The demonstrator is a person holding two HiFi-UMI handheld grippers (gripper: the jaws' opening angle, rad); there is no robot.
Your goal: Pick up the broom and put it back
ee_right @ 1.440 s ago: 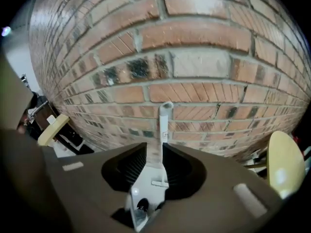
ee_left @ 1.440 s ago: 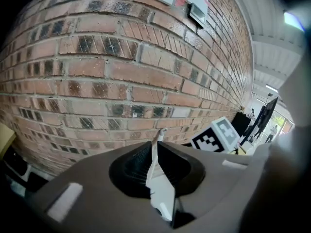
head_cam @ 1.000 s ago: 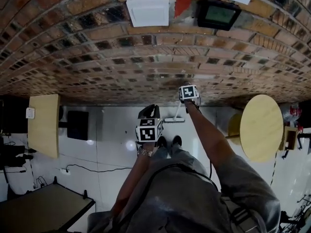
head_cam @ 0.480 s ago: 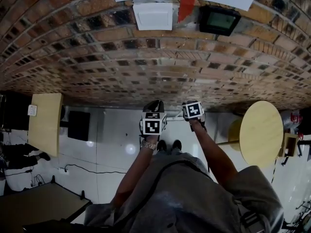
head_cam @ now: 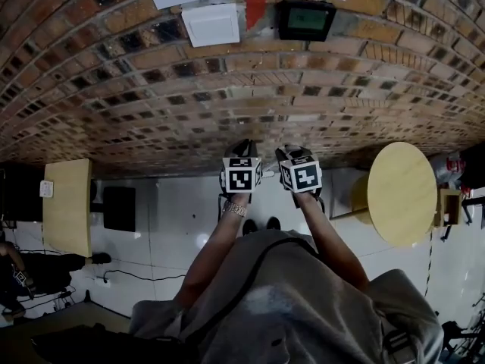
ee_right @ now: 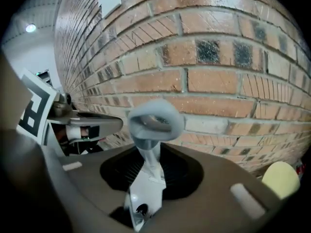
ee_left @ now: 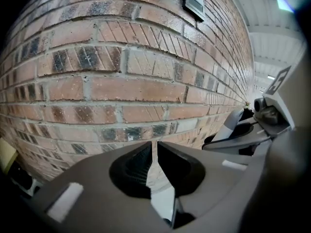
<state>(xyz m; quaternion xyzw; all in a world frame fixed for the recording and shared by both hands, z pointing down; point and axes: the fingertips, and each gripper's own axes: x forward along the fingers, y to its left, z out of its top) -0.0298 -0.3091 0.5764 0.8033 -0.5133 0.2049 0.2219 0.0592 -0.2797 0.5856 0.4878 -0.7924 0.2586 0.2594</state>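
My right gripper (ee_right: 150, 152) is shut on the broom's grey-white handle (ee_right: 148, 178), just below its looped end (ee_right: 155, 123), which stands up in front of the brick wall. In the head view the right gripper (head_cam: 292, 152) is held close beside the left gripper (head_cam: 241, 146), both pointing at the wall. A white bit of the broom (head_cam: 267, 174) shows between them; the rest is hidden. The left gripper (ee_left: 156, 147) has its jaws together with only a thin slit and nothing in it.
The brick wall (head_cam: 227, 97) is close ahead, with a white box (head_cam: 211, 23) and a black device (head_cam: 305, 17) high on it. A round wooden table (head_cam: 402, 192) stands right, a rectangular one (head_cam: 67, 203) and a black box (head_cam: 121, 207) left. A cable (head_cam: 144, 275) lies on the floor.
The right gripper has come up and back toward me with the broom handle, ending beside the left gripper. The left gripper has shifted a little toward the wall.
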